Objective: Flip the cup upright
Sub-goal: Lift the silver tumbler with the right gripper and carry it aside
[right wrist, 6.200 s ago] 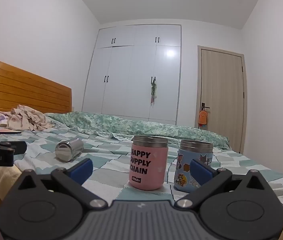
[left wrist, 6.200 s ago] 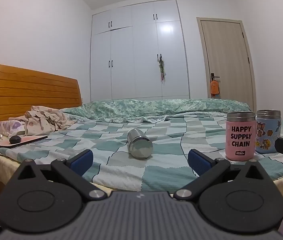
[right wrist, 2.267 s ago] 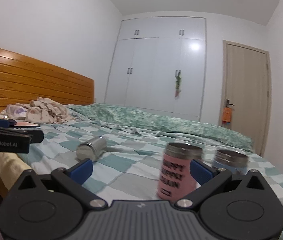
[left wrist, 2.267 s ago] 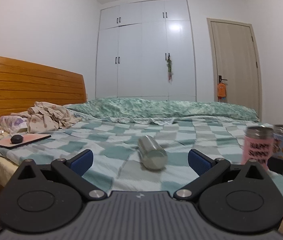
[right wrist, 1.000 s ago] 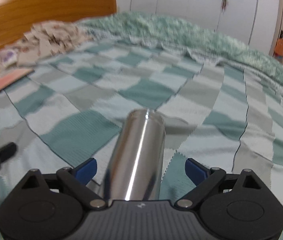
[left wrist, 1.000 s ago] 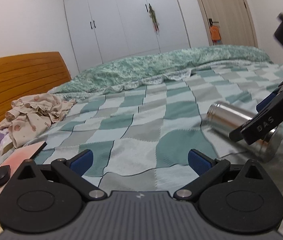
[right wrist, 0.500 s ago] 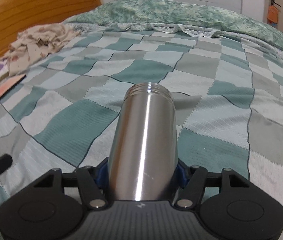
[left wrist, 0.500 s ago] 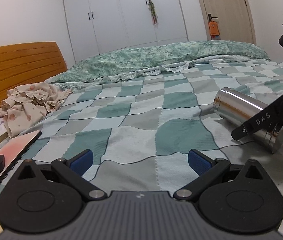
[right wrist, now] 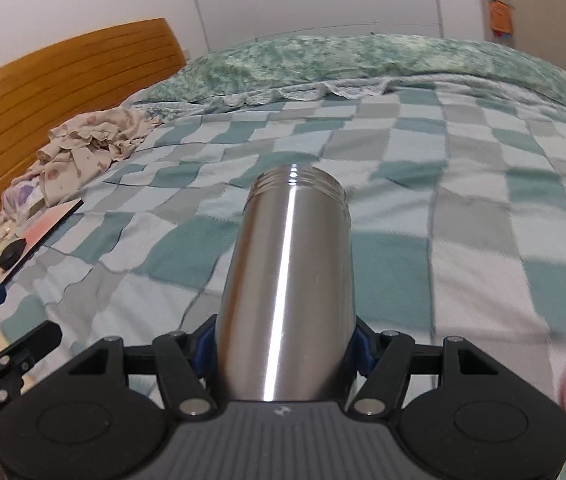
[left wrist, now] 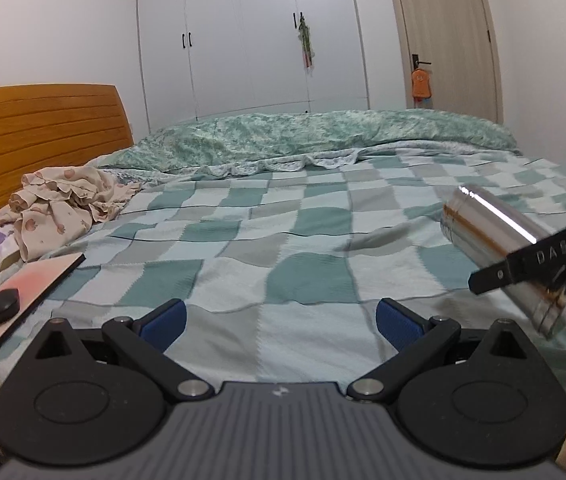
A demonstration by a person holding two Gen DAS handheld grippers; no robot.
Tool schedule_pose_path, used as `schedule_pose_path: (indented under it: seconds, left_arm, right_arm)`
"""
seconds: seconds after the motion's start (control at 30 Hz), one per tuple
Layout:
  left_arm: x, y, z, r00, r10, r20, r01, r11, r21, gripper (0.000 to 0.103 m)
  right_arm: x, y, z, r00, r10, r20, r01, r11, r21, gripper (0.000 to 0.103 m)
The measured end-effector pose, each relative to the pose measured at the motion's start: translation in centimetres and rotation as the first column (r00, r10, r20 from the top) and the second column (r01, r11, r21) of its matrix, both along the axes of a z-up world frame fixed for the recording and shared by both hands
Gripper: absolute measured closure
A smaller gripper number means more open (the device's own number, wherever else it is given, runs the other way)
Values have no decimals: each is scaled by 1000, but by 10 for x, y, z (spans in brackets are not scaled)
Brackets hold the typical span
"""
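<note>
Shiny steel cylindrical cup (right wrist: pixel 289 280) tilted, threaded mouth pointing away, base end pinched in the right gripper (right wrist: pixel 283 346), seemingly just off the checkered green bedspread (right wrist: pixel 463 216) near its front edge. Left gripper (left wrist: pixel 279 318) spread wide, empty. Step: grasp done; next, rotate mouth-up and set down.

Right gripper (right wrist: pixel 283 350) clamped tight; left gripper (left wrist: pixel 279 316) spread wide, holding nothing.
</note>
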State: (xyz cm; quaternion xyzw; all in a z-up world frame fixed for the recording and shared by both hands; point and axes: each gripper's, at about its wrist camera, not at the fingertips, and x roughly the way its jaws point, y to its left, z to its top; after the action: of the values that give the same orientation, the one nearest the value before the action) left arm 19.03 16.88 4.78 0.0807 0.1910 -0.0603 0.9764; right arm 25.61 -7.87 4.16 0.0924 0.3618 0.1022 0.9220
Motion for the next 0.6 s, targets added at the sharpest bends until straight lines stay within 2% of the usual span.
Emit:
schedule_pose_path:
  seconds: [0.23,0.5,0.6]
  left_arm:
    - [-47,-17,-3,1000,-22,1,22,1000,-22,0]
    - [-77,-16,-8,999,36,-17,-37,999,-40,0]
    - [-86,-12,-6,998,62,-14,-62,997,-50,0]
  right_arm:
    - [-56,-12,-17,996,-88,-30,89,996,10,39]
    - [-67,-1,-39,988,-111,-111,113,994,13,39]
    - [-67,0,-41,986,-127,-107,129,992,13,39]
